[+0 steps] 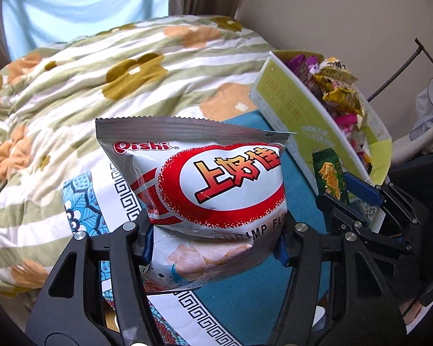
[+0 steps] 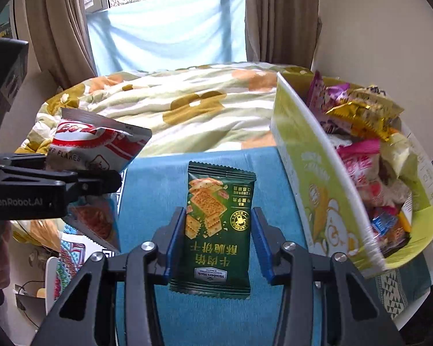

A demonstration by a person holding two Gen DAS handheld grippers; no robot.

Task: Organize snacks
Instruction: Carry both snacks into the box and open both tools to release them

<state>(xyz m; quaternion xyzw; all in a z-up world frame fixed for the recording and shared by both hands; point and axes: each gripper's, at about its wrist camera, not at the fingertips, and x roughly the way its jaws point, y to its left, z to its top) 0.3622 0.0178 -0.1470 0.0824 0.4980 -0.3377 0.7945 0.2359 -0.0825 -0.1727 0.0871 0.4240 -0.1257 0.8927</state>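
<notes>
The left gripper [image 1: 216, 242] pinches a white-and-red shrimp chip bag [image 1: 213, 190] by its lower half, its blue pads pressed into both sides, and holds the bag clear above the blue cloth [image 1: 245, 302]. The right gripper [image 2: 218, 242] pinches a dark green cracker packet [image 2: 219, 225] between its blue pads, also lifted off the blue cloth. Just to the right of the cracker packet stands a green-and-white cardboard box [image 2: 311, 178], heaped with assorted wrapped snacks [image 2: 363, 132]. Beyond the box lies a flowered quilt [image 2: 193, 106], with curtains [image 2: 277, 20] behind.
</notes>
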